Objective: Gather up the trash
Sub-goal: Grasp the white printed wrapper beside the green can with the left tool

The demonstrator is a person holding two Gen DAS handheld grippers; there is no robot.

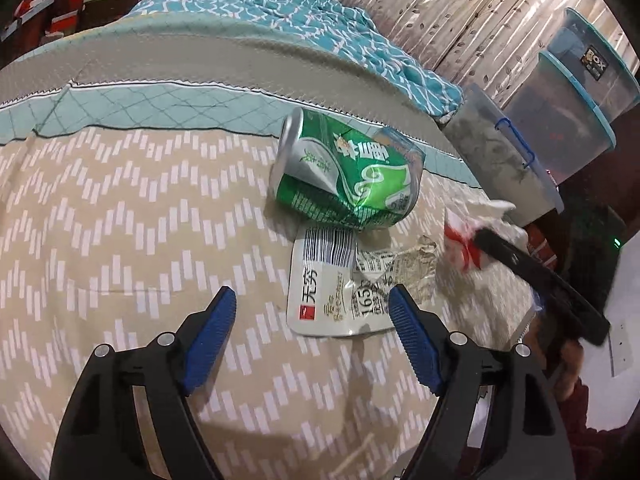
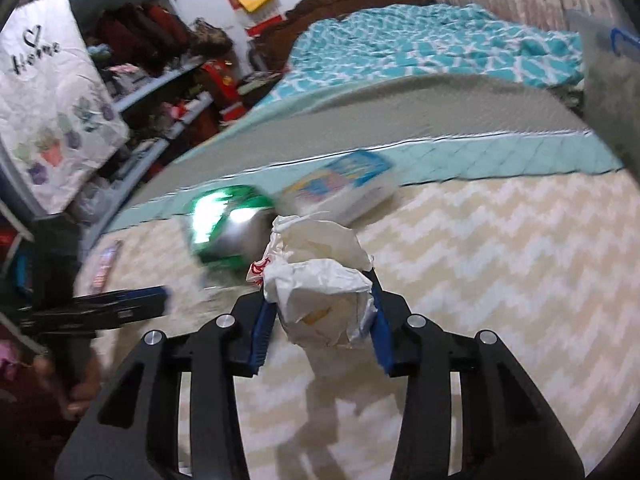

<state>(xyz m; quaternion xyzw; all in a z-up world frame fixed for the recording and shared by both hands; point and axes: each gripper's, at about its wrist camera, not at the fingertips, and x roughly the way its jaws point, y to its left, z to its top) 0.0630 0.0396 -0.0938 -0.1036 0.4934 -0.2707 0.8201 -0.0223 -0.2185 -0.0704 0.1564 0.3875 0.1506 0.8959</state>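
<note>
On the bed, seen from the left wrist, lies a green can. It is shiny metal and badly dented, and it rests on its side. A flat white packet with a black barcode touches the can's near edge. Beside the packet is a torn, crinkly wrapper. The left gripper hangs over the cover with its blue ribbed fingers spread wide and nothing between them. The packet's corner sits just by the right finger. Far right, the right gripper looks like a dark blurry bar pinching white paper. The bed cover is beige with white zigzag marks. Behind it are a grey and teal mattress edge and a teal blanket. Clear plastic bins stand by a leafy curtain.

From the right wrist, the right gripper squeezes a soft, crumpled wad of white paper with a bit of red print. The wad sticks up and hides part of the can, which is blurry. Past it lies a white and blue pack near the mattress edge. The left gripper pokes in from the left, blurred. Messy shelves and a white bag with "Home" on it fill the left side of the room.
</note>
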